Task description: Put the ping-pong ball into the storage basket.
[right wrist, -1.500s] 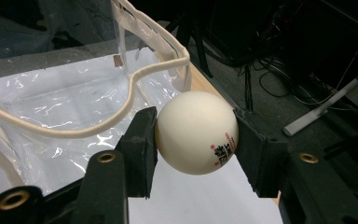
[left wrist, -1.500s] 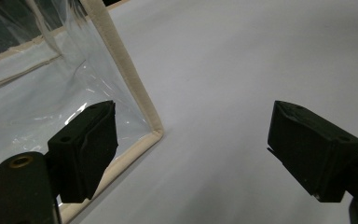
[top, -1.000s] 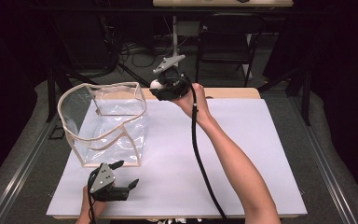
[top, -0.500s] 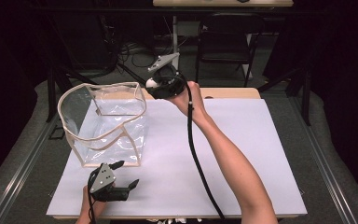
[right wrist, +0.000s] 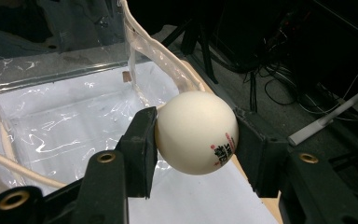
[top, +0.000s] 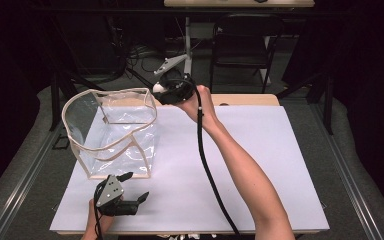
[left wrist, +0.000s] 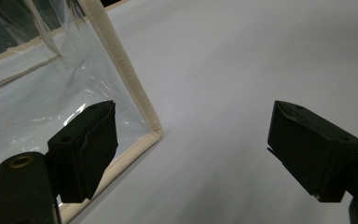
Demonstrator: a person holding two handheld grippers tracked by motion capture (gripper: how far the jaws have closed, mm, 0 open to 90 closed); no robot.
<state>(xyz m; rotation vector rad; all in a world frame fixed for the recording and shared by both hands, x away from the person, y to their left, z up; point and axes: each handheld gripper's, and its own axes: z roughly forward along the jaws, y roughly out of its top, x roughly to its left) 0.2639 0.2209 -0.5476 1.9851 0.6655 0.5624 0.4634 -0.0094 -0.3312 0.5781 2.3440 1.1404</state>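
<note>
At the left of the white surface (top: 260, 165) stands a clear plastic box-shaped bag with cream fabric trim (top: 112, 132), open at the top and slightly slumped. Just in front of it, near the surface's front edge, the left hand-held gripper (top: 135, 187) rests low with its black jaws spread wide and nothing between them; in the left gripper view one jaw sits just beside the bag's lower corner. Further right and toward the back, the right hand-held gripper (top: 161, 88) is raised above the surface, just beside the bag's far right corner, pinching a small white table tennis ball with red printing (right wrist: 196, 133) between its two pads. The ball sits outside the rim, not yet over the opening. To do this step well, the right hand-held gripper likely needs to carry the ball across the cream rim until it hangs above the middle of the opening, then lower it before letting go, so the light ball does not bounce out.
</note>
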